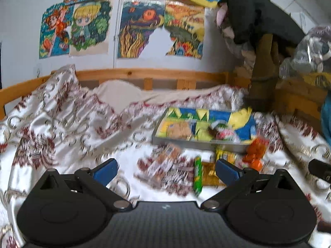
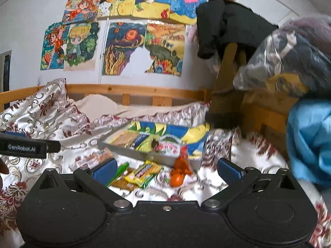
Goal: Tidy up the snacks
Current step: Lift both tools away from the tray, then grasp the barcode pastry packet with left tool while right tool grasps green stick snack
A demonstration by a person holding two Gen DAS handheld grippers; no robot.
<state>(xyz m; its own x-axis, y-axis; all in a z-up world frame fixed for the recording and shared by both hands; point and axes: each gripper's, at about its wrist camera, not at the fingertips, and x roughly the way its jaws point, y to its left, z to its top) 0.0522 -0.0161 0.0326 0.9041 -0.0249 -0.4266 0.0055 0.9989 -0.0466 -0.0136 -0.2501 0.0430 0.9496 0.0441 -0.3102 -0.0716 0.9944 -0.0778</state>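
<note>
Orange snack bag [image 2: 183, 162] lies ahead between the right hand-held gripper [image 2: 166, 170] fingers — spread, empty; left hand-held gripper [image 1: 166, 170] likewise.

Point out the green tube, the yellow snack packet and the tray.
green tube [image 1: 198, 175], left wrist view, middle of its body
yellow snack packet [image 2: 142, 173], right wrist view, centre of wrapper
tray [image 2: 132, 153], right wrist view, near grey wall

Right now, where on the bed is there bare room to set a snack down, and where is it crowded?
Free: the bedspread left of the tray, out to the rumpled fold by the wooden rail. Crowded: the strip before the tray, where the green tube, yellow packet and orange bag lie close together. The tray already holds packets.
</note>
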